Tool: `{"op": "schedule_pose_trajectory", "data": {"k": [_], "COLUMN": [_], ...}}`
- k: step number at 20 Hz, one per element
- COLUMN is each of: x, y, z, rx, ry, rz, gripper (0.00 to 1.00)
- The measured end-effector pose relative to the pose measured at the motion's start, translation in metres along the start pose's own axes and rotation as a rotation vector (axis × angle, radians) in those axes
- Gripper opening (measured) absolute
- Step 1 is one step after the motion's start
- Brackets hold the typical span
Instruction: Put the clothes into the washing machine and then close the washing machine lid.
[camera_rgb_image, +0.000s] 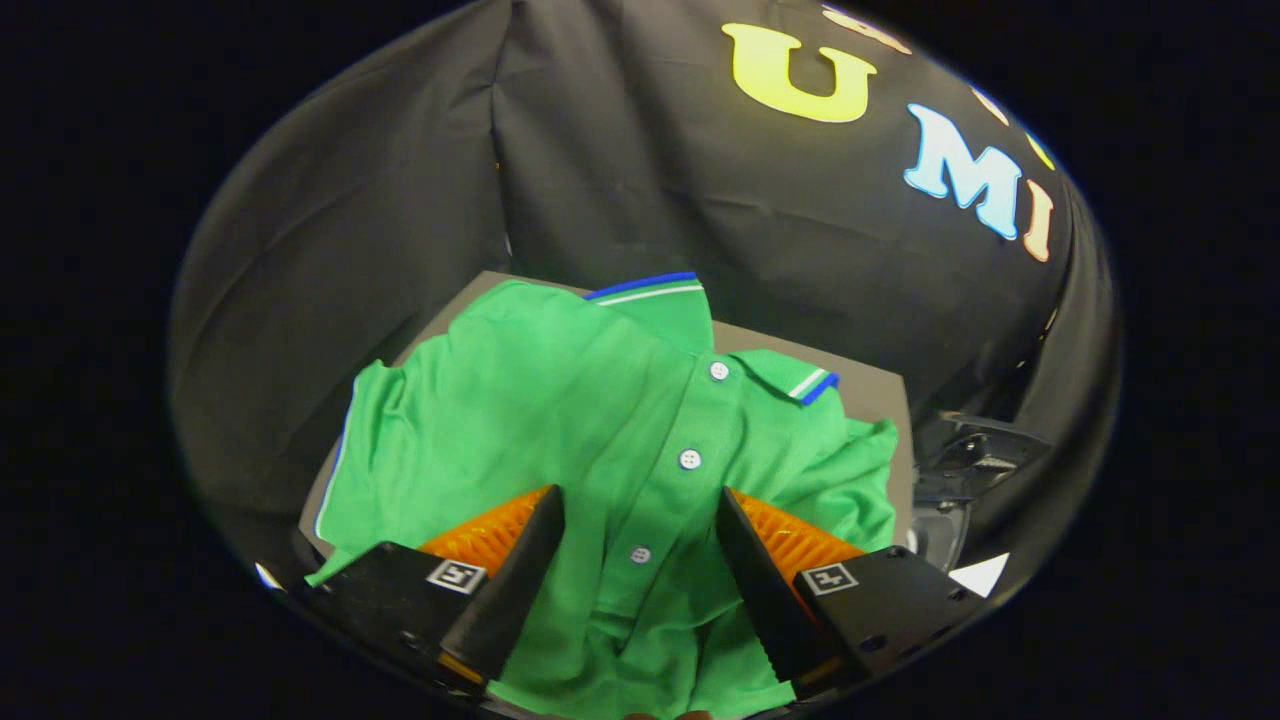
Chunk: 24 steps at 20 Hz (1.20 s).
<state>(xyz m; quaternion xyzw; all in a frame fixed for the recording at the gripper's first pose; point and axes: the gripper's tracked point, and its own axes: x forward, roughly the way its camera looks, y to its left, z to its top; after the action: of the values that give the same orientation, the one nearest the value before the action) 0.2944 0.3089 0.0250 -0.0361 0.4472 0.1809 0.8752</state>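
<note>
Polo shirt (560, 400), bright green with a collar trimmed in blue and white, lies spread on a grey board (880, 390) just ahead of and under my gripper (640, 500). My fingers stand apart, released, with the button placket running up between them; whether their tips touch the cloth I cannot tell. Three white buttons (689, 459) line that placket. To the right of the board, near my right finger, sits a dark machine part with a clear rim (960, 470); I cannot tell what it is. Black cloth (400, 200) walls close in behind and on the left, near the board's far edge. The shirt hangs over the board's left and near edges. Its long axis runs from the collar, farthest from me, down toward me, hem nearest.
</note>
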Motion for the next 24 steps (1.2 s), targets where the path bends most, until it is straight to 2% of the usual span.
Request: {"op": "schedule_pose_trajectory", "data": {"k": [10,15,16,17,24], "x": [-0.002,-0.005,-0.004,-0.012,-0.007], "y": [0.001,0.002,0.000,0.001,0.003], "z": [0.005,0.008,0.008,0.009,0.007], "rx": [-0.019,-0.046,-0.046,-0.036,-0.056], "ry": [-0.006,-0.015,-0.032,-0.039,-0.058], "rz": [0.021,0.041,0.037,0.036,0.046], "gripper": [0.96,0.17,0.17,0.02,0.02]}}
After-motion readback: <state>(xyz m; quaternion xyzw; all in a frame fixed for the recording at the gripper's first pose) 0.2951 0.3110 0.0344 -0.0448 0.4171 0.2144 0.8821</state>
